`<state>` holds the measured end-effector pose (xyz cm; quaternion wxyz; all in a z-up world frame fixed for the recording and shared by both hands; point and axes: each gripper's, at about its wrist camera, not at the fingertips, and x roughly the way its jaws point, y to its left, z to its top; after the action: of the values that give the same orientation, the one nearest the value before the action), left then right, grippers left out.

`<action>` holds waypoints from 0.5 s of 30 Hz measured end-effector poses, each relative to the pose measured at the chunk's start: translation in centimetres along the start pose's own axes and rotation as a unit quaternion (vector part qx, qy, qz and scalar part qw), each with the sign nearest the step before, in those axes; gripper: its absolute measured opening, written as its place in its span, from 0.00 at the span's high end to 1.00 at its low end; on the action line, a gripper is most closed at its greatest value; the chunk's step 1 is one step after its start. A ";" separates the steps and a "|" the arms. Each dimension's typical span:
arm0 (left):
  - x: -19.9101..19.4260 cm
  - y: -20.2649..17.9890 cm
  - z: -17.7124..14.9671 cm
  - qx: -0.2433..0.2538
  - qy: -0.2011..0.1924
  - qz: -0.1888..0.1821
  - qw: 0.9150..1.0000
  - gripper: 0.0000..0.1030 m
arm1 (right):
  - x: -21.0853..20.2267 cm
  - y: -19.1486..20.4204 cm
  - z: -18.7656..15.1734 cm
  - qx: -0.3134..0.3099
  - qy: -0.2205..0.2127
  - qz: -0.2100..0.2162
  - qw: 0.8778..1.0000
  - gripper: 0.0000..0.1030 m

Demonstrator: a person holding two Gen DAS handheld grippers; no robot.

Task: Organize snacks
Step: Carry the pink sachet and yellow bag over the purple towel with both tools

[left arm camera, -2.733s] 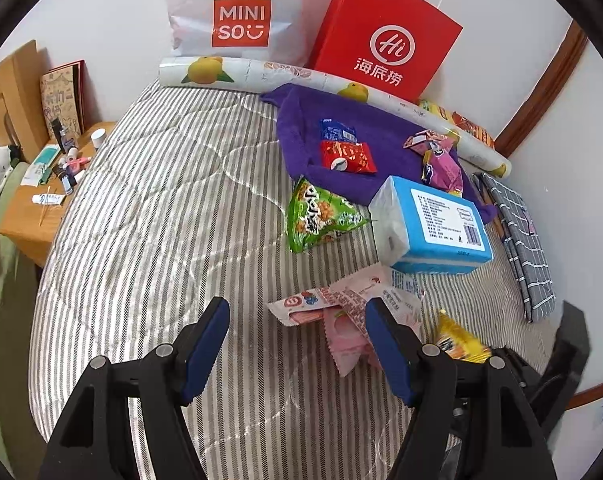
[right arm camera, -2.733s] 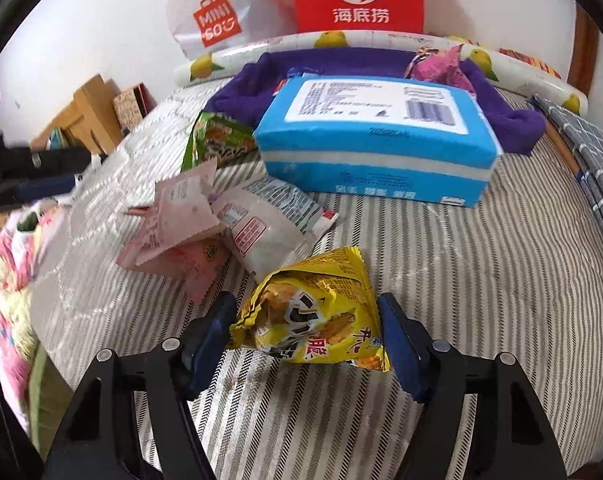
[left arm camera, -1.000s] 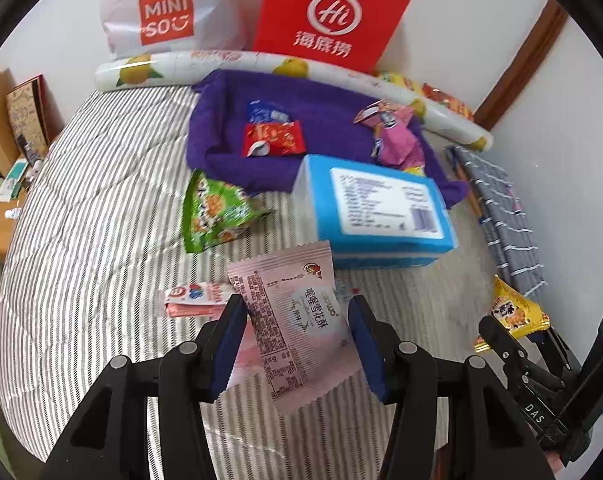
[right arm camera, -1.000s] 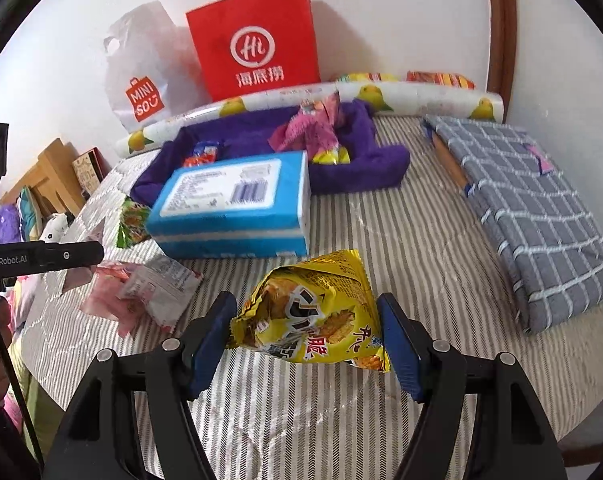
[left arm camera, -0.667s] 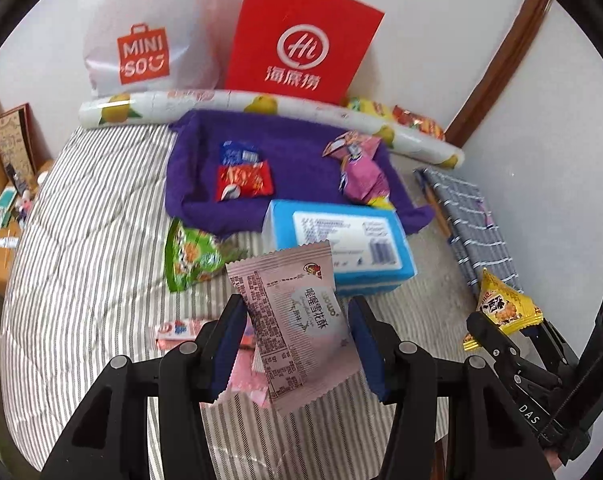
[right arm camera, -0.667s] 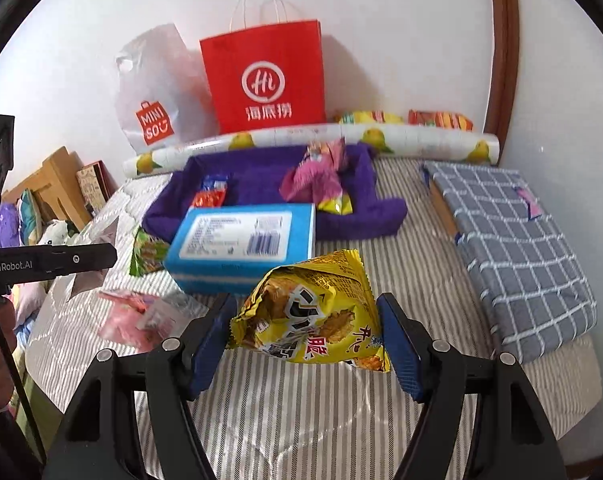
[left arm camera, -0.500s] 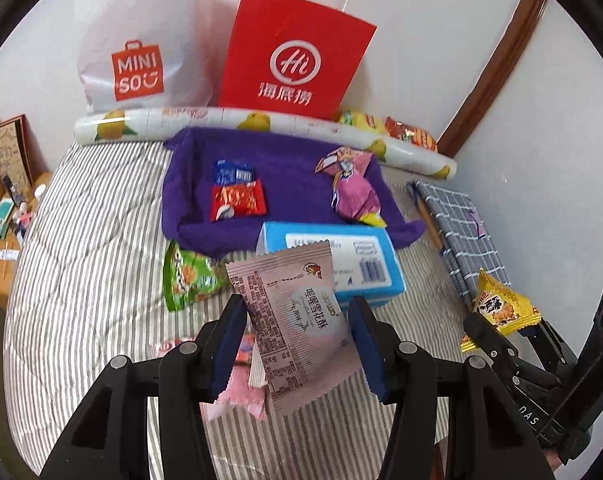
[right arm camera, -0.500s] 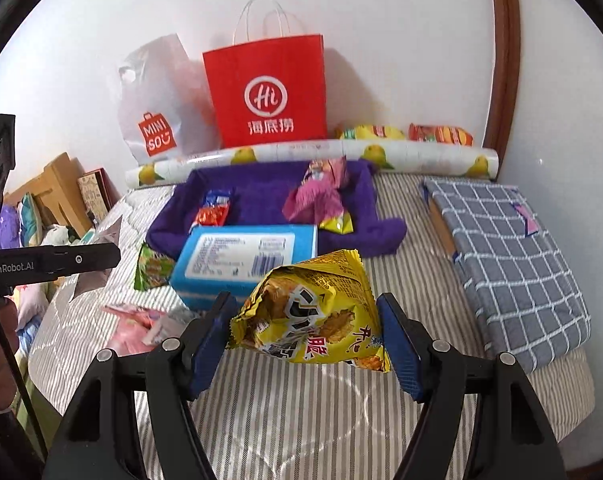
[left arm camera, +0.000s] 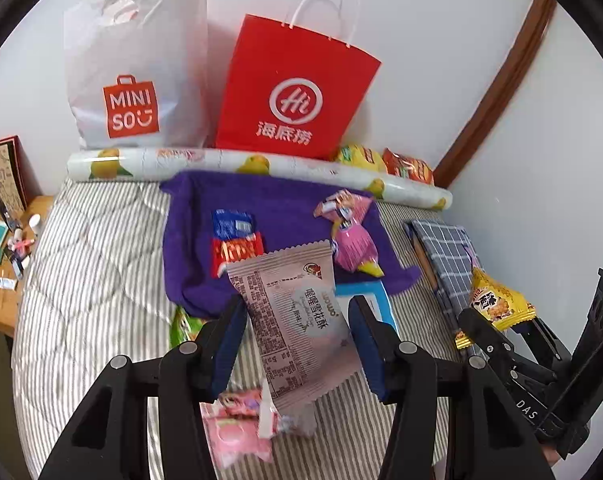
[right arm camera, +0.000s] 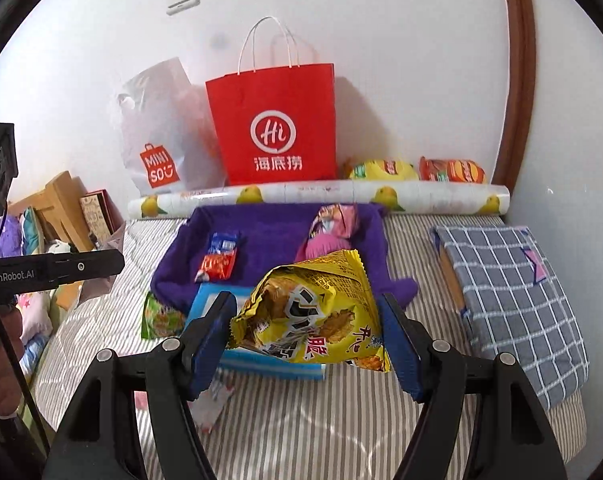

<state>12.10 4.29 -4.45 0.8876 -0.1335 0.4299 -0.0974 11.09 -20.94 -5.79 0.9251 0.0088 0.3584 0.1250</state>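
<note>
We hold two snacks clear above the bed (right arm camera: 341, 420). The left claw (left arm camera: 297, 344) is clamped on the pale pink packet (left arm camera: 297, 320), whose long axis runs away from the claw toward the bed's far edge. The right claw (right arm camera: 307, 338) is clamped on the yellow snack bag (right arm camera: 313, 316). The purple cloth (left arm camera: 285, 204) lies straight ahead and below both claws, along the far edge, past the blue box (right arm camera: 261, 360). We judge neither claw clearly nearer to it.
</note>
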 end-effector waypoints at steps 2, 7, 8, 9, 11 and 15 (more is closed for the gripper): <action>0.3 0.3 0.7 -0.003 -0.001 0.001 1.000 0.51 | 0.7 0.1 0.7 -0.002 0.001 0.004 1.000 0.31; 1.4 1.3 2.9 -0.012 -0.003 0.013 1.000 0.51 | 3.3 0.1 2.7 -0.001 0.010 0.021 1.000 0.31; 1.7 1.4 3.3 -0.013 -0.003 0.015 1.000 0.51 | 3.9 0.1 3.2 -0.001 0.011 0.025 1.000 0.31; 1.9 1.6 3.6 -0.015 -0.003 0.016 1.000 0.51 | 4.2 0.2 3.5 -0.001 0.011 0.028 1.000 0.31; 2.5 2.1 4.5 -0.021 -0.004 0.020 1.000 0.51 | 5.3 0.4 4.5 -0.004 0.012 0.037 0.999 0.31; 3.7 2.8 5.8 -0.028 -0.003 0.026 0.999 0.51 | 7.2 0.9 6.2 -0.012 0.010 0.045 0.999 0.31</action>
<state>19.11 6.80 -4.58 0.8871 -0.1473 0.4330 -0.0620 20.18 -17.94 -5.83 0.9149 0.0125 0.3654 0.1712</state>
